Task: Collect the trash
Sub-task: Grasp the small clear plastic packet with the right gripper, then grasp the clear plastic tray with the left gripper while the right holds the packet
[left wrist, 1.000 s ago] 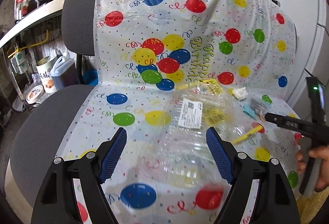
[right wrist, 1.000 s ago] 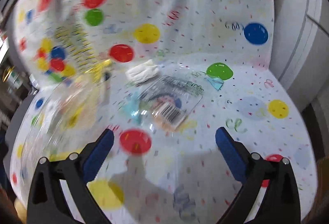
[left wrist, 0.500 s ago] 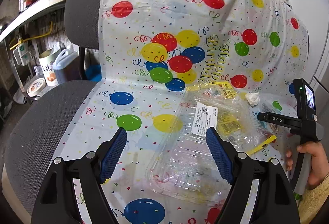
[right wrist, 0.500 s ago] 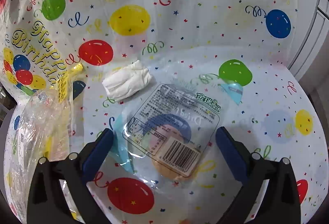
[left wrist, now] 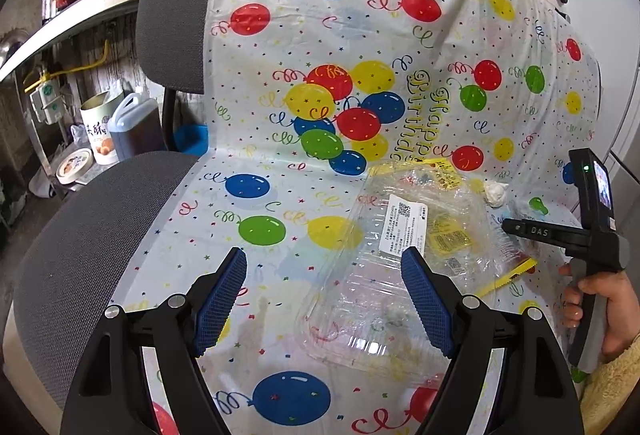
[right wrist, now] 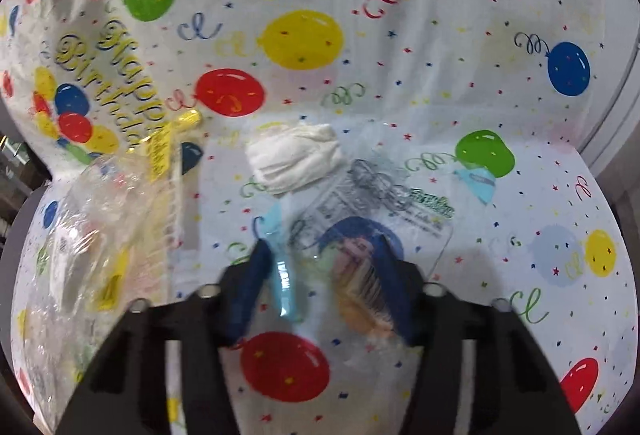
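A chair is draped in a balloon-print party cloth (left wrist: 340,47) with trash on its seat. My left gripper (left wrist: 324,259) hovers open over the seat, and its right finger stands in front of a clear plastic clamshell box (left wrist: 384,295). My right gripper (right wrist: 320,247) points down at a clear snack wrapper (right wrist: 360,211) with a barcode. Its jaws are closing and the wrapper buckles between the pads, along with a light blue scrap (right wrist: 284,283). A crumpled white tissue (right wrist: 294,157) lies just beyond the wrapper. The clamshell box (right wrist: 92,235) is at the left in the right wrist view.
A second blue scrap (right wrist: 478,181) and a yellow strip (left wrist: 508,277) lie on the cloth. Bare grey mesh of the chair seat (left wrist: 80,235) is at the left, with a tin (left wrist: 98,131) and a jug (left wrist: 132,123) on the floor behind. A hand (left wrist: 600,299) holds the right gripper's handle.
My right gripper has come in low over the snack wrapper and its jaws have gone from wide open to narrow around it. The left gripper stays open over the seat.
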Demonstrator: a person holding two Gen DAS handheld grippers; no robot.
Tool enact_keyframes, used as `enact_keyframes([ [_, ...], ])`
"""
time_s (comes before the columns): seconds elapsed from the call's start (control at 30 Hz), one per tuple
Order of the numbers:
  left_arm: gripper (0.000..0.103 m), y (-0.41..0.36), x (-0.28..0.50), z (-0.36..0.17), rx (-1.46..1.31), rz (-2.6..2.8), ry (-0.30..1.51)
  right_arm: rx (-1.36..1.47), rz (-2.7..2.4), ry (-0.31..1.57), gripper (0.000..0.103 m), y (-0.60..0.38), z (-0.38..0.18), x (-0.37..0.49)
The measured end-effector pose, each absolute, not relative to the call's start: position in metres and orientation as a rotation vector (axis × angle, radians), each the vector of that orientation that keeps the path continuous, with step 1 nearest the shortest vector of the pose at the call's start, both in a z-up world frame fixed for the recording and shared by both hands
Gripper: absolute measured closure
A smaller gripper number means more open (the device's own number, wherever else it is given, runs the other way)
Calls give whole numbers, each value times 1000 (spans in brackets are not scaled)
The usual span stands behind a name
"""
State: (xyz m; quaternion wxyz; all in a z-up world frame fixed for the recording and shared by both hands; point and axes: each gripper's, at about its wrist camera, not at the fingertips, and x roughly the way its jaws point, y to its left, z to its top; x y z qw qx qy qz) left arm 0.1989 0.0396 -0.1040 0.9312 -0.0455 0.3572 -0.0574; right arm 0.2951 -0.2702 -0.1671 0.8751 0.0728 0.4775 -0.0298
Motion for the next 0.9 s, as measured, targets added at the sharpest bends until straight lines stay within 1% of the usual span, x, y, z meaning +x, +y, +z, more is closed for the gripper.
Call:
enact_keyframes([
  [0.03, 23, 41, 198, -104, -94, -115, 730, 136, -68, 988, 76, -269, -164, 292],
  [0.13, 23, 44, 195, -103, -92, -105, 727, 87, -80, 936, 86, -265, -150, 283],
  [0.3, 23, 49, 190, -96, -98, -100, 711, 38, -80, 806, 91, -265, -114, 256],
  [0.43, 23, 53, 185, -89, -105, -99, 705, -6, -43, 684, 91, -257, -82, 217],
  [0.5, 23, 53, 184, -88, -99, -86, 710, -8, -39, 647, 91, -260, -66, 207],
  [0.57, 24, 54, 184, -88, -85, -73, 716, -5, -36, 627, 91, -260, -61, 191],
  [0.63, 26, 54, 186, -90, -88, -87, 727, 2, -31, 614, 91, -264, -57, 171],
  [0.73, 35, 48, 194, -96, -101, -156, 761, 1, -14, 619, 91, -257, -60, 163],
  [0.8, 39, 40, 204, -100, -90, -214, 782, -14, -11, 622, 91, -253, -64, 157],
  [0.87, 49, 33, 216, -108, -67, -241, 813, -11, -6, 626, 91, -254, -67, 152],
  [0.9, 52, 30, 223, -111, -62, -252, 830, -5, -4, 628, 92, -255, -68, 149],
])
